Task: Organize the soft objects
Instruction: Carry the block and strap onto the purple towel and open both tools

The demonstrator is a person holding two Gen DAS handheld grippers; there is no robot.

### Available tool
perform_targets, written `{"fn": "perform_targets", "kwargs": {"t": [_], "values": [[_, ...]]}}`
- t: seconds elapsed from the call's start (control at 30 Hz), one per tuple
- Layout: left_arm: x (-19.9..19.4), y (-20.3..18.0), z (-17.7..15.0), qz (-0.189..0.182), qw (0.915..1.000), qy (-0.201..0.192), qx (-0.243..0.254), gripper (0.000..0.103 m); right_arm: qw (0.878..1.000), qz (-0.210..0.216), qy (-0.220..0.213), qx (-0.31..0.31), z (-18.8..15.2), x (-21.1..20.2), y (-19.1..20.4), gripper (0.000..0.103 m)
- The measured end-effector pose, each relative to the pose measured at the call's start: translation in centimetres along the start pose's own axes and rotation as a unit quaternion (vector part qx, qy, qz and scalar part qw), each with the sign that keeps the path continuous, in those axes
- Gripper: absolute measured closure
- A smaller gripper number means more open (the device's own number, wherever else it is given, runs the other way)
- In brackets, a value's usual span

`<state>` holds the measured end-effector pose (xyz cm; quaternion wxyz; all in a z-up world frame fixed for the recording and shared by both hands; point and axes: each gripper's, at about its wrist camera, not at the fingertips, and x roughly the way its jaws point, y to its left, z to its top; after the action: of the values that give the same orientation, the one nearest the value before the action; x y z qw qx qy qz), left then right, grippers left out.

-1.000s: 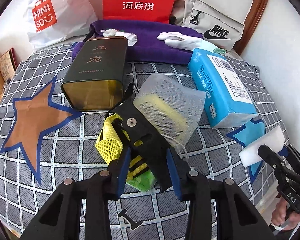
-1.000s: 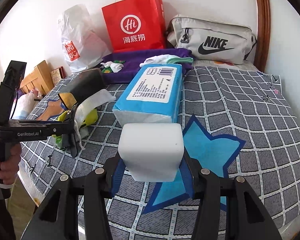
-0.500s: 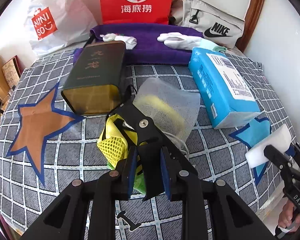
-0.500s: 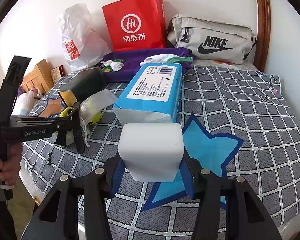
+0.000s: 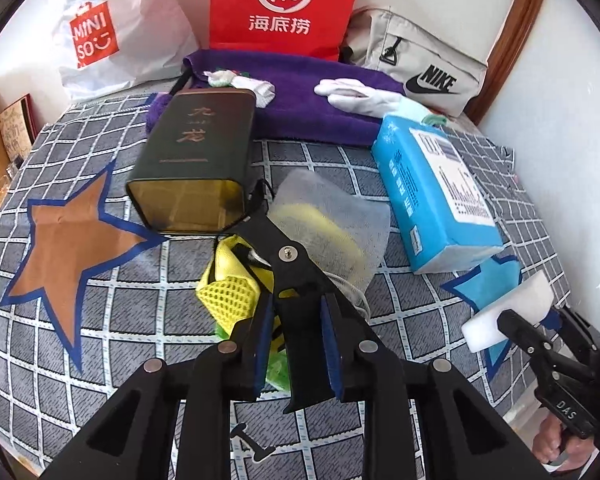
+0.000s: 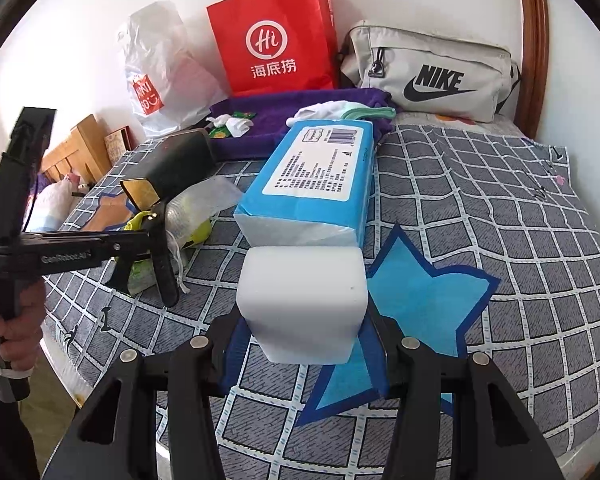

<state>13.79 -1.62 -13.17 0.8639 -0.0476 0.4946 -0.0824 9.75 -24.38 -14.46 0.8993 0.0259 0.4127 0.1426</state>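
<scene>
The right claw (image 6: 302,344) pinches a white foam block (image 6: 302,288) at its lower end; the block looks light and soft, so a gentle squeeze low on its sides seems enough. The left claw (image 5: 296,338) has just been closing and now clamps a stiff black clip (image 5: 296,280), which hangs on a yellow mesh bag (image 5: 228,294) over the bed (image 5: 100,320). The mesh probably is limp, so the clip is the better handle. Behind it lie a gauze pouch (image 5: 340,216), a dark tin (image 5: 200,168), and further a blue tissue pack (image 5: 432,196).
</scene>
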Motion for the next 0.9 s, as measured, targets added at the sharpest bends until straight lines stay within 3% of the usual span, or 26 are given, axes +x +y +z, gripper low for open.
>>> {"fn": "perform_targets", "kwargs": {"t": [0.47, 0.9], "values": [[-4.3, 4.5, 1.8, 0.006, 0.9979, -0.041, -0.05, 0.08, 0.999, 0.0, -0.023, -0.022, 3.0, -2.9, 1.5, 0.054], [-4.9, 6.3, 6.8, 0.023, 0.9959, -0.06, -0.063, 0.08, 0.998, -0.01, -0.054, -0.044, 8.6, -4.0, 2.3, 0.054]]}}
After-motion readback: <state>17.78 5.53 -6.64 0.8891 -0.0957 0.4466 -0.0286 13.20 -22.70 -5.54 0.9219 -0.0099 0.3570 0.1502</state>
